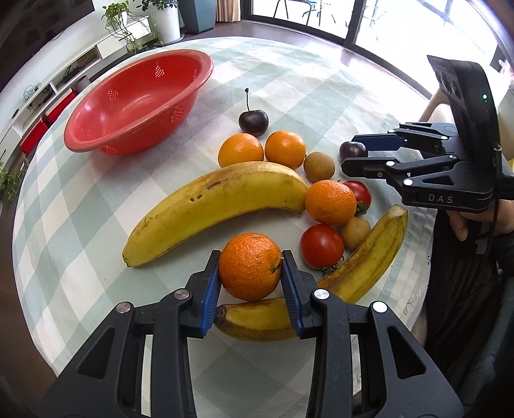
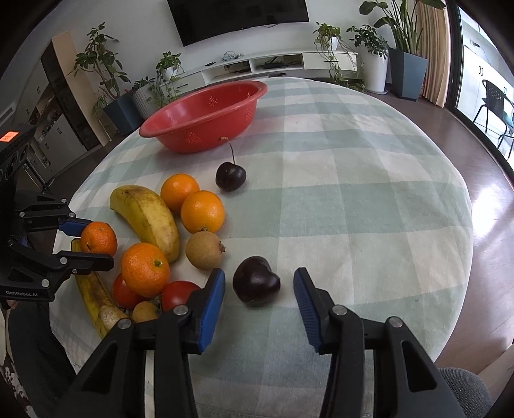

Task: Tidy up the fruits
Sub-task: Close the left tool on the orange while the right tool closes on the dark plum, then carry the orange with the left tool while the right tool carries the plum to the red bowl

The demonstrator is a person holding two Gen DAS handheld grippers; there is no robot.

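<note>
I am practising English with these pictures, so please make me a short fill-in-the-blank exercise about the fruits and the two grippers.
1. The left gripper is shut on a ____.
2. The red colander holds ____ fruit.
3. The stemless cherry lies between the pads of the ____ gripper.
4. The cherry with a stem lies nearest the red ____.

Missing words: mandarin; no; right; colander

Home living room. Wall TV (image 2: 239,17) above a low white media unit (image 2: 276,64), potted plants (image 2: 369,41) along the wall, curtain (image 2: 432,48), glass doors (image 1: 308,14) to a balcony, wood floor (image 2: 482,180). Round table (image 2: 353,199) with checked cloth, fruit (image 1: 215,205), red colander (image 1: 138,103).
</note>
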